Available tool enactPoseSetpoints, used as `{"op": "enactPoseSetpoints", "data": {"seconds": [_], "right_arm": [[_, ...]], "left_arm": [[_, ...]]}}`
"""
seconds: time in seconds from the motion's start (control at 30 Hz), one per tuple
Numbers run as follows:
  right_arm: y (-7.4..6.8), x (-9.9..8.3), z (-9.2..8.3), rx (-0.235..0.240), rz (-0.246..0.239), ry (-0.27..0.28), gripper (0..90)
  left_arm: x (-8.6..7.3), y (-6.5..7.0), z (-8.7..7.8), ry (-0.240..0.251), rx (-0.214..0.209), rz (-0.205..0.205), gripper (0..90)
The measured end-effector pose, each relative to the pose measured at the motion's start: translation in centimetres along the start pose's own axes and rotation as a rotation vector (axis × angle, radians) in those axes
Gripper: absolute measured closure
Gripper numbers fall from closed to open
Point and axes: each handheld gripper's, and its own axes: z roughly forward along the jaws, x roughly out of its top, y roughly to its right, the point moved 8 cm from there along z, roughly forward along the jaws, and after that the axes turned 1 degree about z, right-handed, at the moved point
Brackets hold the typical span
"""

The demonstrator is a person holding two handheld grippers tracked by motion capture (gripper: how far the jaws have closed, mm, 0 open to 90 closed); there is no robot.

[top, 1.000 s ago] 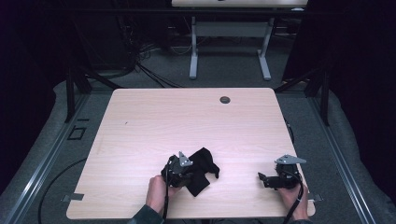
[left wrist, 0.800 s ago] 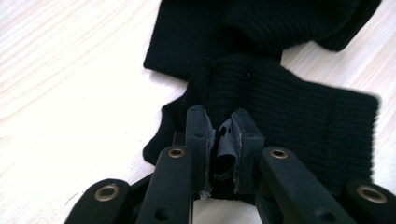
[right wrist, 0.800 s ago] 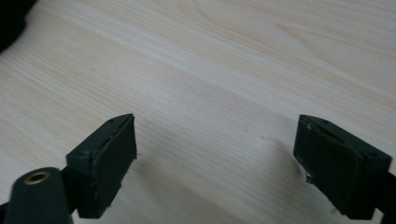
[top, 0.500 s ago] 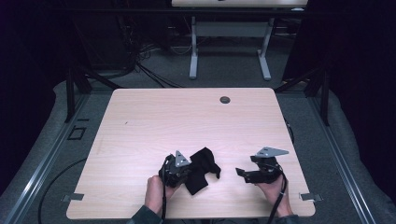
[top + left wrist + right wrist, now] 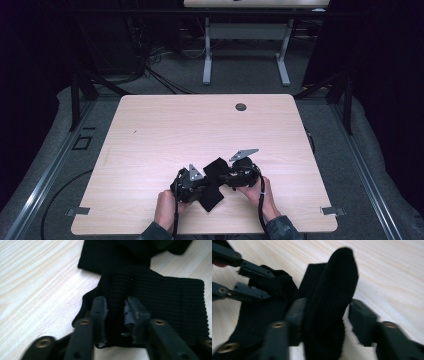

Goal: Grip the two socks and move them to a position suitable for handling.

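A black knitted sock (image 5: pixel 214 182) lies crumpled at the near edge of the wooden desk (image 5: pixel 200 125), between both hands. The left gripper (image 5: pixel 116 312) pinches a fold of its ribbed knit. The right gripper (image 5: pixel 325 312) has just been closing around another raised part, one pad against it, the other apart.

Both hand-held grippers black w/ brass rivets, grey pads (image 5: pixel 100 305), grey triangular plates (image 5: pixel 243 153); dark sleeves.
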Motion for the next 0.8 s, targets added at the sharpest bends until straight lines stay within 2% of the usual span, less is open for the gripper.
{"op": "enactPoseSetpoints", "data": {"seconds": [0.03,0.07,0.1,0.13,0.3,0.47,0.5,0.53,0.6,0.63,0.7,0.77,0.8], "right_arm": [[0.0,0.0,0.0,0.000,0.000,0.000,61.5],[0.4,-0.4,0.3,-0.005,0.006,-0.009,71.8],[0.4,-0.4,0.3,-0.005,0.006,-0.009,71.8],[0.6,-0.2,0.2,-0.015,0.021,0.014,77.1],[1.8,0.6,-0.2,-0.091,-0.001,0.039,78.7],[4.1,1.7,-0.5,-0.140,-0.008,0.035,78.4],[4.1,1.7,-0.5,-0.140,-0.008,0.035,78.4],[5.0,2.3,-0.4,-0.156,0.005,0.043,77.7],[5.7,2.6,-0.1,-0.178,-0.001,0.035,76.5],[5.9,2.8,0.0,-0.176,0.006,0.043,73.9],[6.3,2.6,0.4,-0.179,0.029,0.019,59.3],[6.3,2.3,0.0,-0.176,0.042,0.030,41.3],[6.4,2.1,-0.4,-0.185,0.050,0.045,37.2]], "left_arm": [[0.0,0.0,0.0,0.000,0.000,0.000,74.0],[-0.1,0.0,-0.1,0.006,-0.005,0.001,76.3],[-0.1,0.0,-0.1,0.006,-0.005,0.001,77.7],[-0.1,0.0,-0.2,0.014,-0.011,-0.009,79.0],[0.1,-0.1,-0.2,0.027,-0.030,-0.043,79.8],[0.5,-0.3,-0.1,0.027,-0.029,-0.064,79.6],[0.5,-0.3,-0.1,0.027,-0.029,-0.064,79.5],[0.8,-0.4,0.1,0.035,-0.029,-0.078,79.3],[1.1,-0.4,0.3,0.036,-0.027,-0.081,78.9],[1.3,-0.3,0.4,0.035,-0.033,-0.091,78.2],[1.4,-0.2,0.6,0.037,-0.026,-0.091,75.8],[1.4,-0.3,0.4,0.042,-0.017,-0.092,64.7],[1.3,-0.3,0.2,0.050,-0.004,-0.098,58.1]]}}
